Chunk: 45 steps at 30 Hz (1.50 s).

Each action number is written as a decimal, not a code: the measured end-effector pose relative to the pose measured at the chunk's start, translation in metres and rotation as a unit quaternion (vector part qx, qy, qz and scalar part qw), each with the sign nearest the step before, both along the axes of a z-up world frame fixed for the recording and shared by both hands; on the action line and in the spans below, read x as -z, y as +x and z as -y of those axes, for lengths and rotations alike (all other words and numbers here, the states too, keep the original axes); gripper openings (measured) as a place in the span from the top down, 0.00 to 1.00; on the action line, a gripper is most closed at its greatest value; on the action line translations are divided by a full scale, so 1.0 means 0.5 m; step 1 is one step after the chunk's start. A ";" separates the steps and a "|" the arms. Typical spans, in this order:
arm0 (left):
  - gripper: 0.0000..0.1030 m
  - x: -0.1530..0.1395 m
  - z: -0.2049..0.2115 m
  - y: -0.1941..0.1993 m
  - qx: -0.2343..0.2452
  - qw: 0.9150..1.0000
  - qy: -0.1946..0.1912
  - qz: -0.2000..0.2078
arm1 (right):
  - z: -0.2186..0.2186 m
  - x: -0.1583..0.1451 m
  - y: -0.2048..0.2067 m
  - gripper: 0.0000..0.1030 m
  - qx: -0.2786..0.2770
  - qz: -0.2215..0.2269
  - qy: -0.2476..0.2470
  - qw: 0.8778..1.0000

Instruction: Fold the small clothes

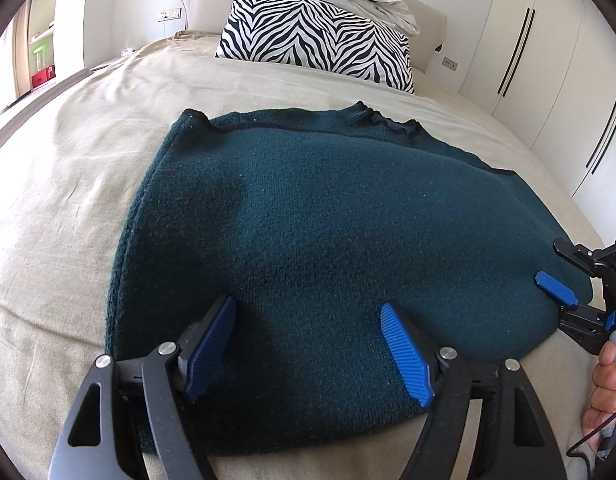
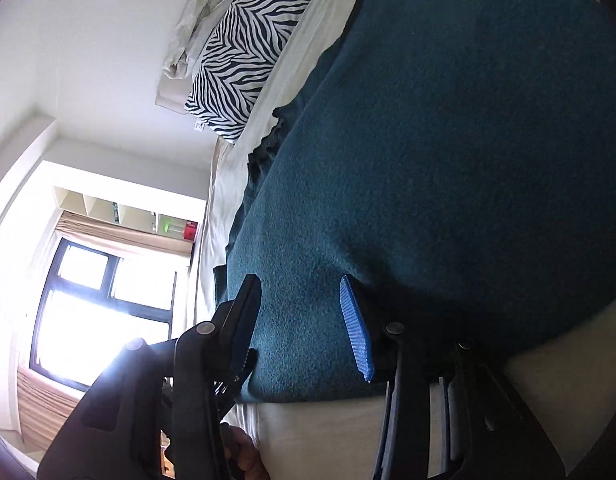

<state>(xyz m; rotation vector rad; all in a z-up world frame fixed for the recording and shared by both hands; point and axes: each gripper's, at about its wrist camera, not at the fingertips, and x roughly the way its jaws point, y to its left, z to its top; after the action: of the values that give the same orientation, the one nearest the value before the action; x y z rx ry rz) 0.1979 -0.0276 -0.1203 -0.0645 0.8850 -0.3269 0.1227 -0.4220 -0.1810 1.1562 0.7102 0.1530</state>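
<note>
Right tongs cropped at frame edge

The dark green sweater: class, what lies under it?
The dark green sweater lies flat on the beige bedsheet, which shows all around it. Anything beneath its folded layers is covered.

Bare bed sheet left of sweater gives room; zebra pillow blocks far end

Dark teal sweater, beige sheet, zebra-striped black-and-white pillow.
</note>
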 end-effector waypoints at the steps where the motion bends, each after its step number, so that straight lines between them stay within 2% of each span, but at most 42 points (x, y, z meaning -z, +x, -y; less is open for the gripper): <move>1: 0.26 0.000 0.001 0.001 0.000 1.000 0.000 0.000 | 0.023 0.001 -0.014 0.63 0.021 -0.001 0.001 1.000; 6: 0.26 0.002 0.002 0.000 0.000 1.000 0.003 0.000 | 0.102 -0.019 -0.085 0.62 0.111 -0.011 -0.023 0.993; 9: 0.25 0.003 0.003 0.001 0.000 1.000 0.004 0.001 | 0.107 -0.054 -0.102 0.57 0.128 -0.017 -0.048 0.990; 13: 0.24 0.006 0.010 0.003 0.001 1.000 0.010 0.002 | 0.057 -0.113 -0.051 0.57 0.069 0.022 -0.062 0.995; 20: 0.22 0.009 0.015 0.004 0.004 1.000 0.012 0.002 | -0.100 -0.163 0.145 0.57 -0.065 0.047 -0.080 0.994; 23: 0.21 0.009 0.014 0.004 0.004 1.000 0.012 0.002 | -0.156 -0.156 0.208 0.57 -0.113 0.038 -0.087 0.989; 26: 0.21 0.009 0.014 0.004 0.004 1.000 0.012 0.003 | -0.184 -0.117 0.257 0.56 -0.146 0.017 -0.083 0.986; 28: 0.21 0.010 0.014 0.004 0.004 1.000 0.013 0.002 | -0.173 -0.081 0.272 0.56 -0.132 -0.018 -0.110 0.985; 31: 0.20 0.010 0.015 0.005 0.005 1.000 0.014 0.003 | -0.119 -0.044 0.260 0.65 -0.109 0.004 -0.068 0.992; 32: 0.20 0.010 0.016 0.004 0.005 1.000 0.015 0.003 | -0.098 -0.042 0.249 0.69 -0.093 0.005 -0.070 0.993; 38: 0.19 0.011 0.021 0.006 0.006 1.000 0.018 0.003 | 0.059 -0.044 0.159 0.69 0.026 0.006 -0.072 0.997; 41: 0.19 0.011 0.022 0.007 0.006 1.000 0.020 0.003 | 0.121 -0.043 0.100 0.69 0.077 0.003 -0.070 0.995; 43: 0.19 0.011 0.023 0.006 0.006 1.000 0.020 0.003 | 0.143 -0.052 0.059 0.68 0.100 -0.005 -0.105 0.989; 45: 0.19 0.012 0.024 0.005 0.006 1.000 0.022 0.003 | 0.160 -0.053 0.018 0.68 0.113 -0.004 -0.105 0.988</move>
<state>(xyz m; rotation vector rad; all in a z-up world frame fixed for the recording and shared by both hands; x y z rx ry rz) 0.2005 -0.0399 -0.1262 -0.0176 0.8856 -0.3193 0.1315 -0.5020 -0.1547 1.0265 0.5820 -0.1152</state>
